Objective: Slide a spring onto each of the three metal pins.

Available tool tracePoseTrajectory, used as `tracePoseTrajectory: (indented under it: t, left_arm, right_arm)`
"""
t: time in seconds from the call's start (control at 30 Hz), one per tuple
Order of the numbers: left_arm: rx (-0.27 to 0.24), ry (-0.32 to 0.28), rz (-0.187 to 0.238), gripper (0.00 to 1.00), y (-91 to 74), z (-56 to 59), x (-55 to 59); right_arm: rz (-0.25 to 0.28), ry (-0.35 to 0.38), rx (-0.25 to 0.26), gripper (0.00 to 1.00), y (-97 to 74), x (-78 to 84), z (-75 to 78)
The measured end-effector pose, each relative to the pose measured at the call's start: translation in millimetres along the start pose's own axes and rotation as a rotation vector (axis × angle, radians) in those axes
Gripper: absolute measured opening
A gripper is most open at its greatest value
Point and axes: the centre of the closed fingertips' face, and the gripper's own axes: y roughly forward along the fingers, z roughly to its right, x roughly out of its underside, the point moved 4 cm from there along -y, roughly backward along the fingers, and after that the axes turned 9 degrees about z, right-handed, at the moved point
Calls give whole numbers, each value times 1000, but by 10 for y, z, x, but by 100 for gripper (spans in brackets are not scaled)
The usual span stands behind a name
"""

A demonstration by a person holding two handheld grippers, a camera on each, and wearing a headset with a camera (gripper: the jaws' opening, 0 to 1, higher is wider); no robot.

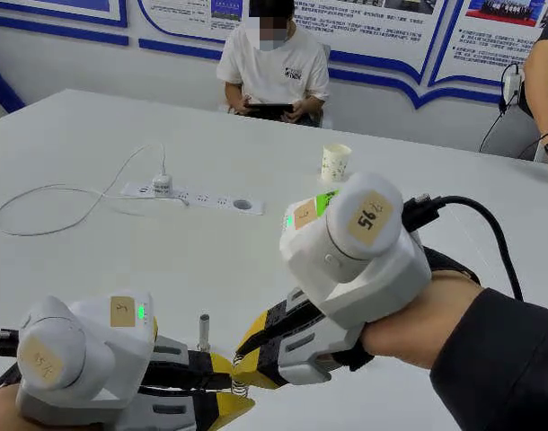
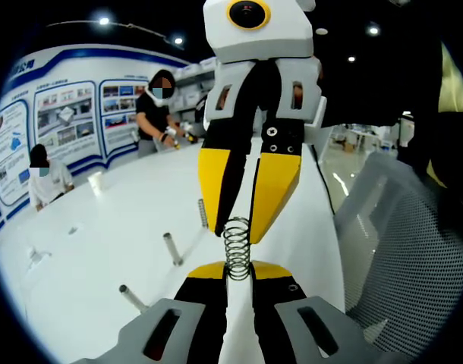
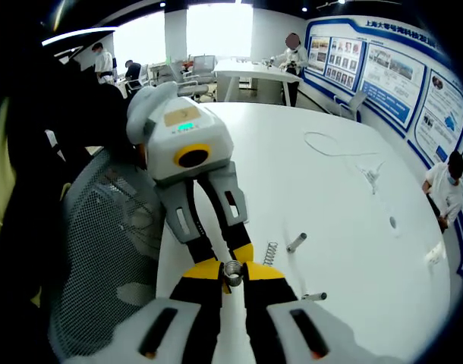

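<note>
A small steel spring (image 2: 235, 246) is pinched between the yellow tips of both grippers, which meet nose to nose. My left gripper (image 2: 233, 274) grips its near end, and my right gripper (image 2: 240, 221) comes down from above onto its far end. In the right gripper view the spring (image 3: 232, 271) shows end-on between my right gripper (image 3: 233, 277) tips, with the left gripper (image 3: 225, 259) opposite. Two bare metal pins (image 2: 171, 248) (image 2: 133, 297) stand on the white table. A third pin (image 2: 203, 214) carries a spring (image 3: 270, 252). In the head view one pin (image 1: 203, 332) rises just behind the meeting tips and the spring (image 1: 239, 388).
A white power strip (image 1: 193, 196) with a looping cable and a paper cup (image 1: 335, 162) lie further back on the table (image 1: 94, 269). A person sits at the far edge. A grey mesh chair (image 2: 414, 250) stands beside the table's near edge.
</note>
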Motion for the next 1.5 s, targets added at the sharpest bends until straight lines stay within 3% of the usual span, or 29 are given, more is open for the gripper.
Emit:
tracePoseTrajectory:
  t: [0.3, 0.7, 1.1, 1.5]
  left_arm:
    - [-2, -7, 1, 12, 3, -6, 7]
    - [-28, -21, 2, 23, -54, -82, 8]
    - [-93, -52, 23, 33, -239, -217, 3]
    - [-188, -86, 43, 41, -513, -336, 21]
  right_arm:
    - [-1, 0, 3, 11, -7, 15, 9]
    - [0, 19, 28, 11, -69, 52, 113]
    - [16, 50, 103, 11, -245, 89, 353]
    - [38, 92, 204, 11, -388, 137, 692]
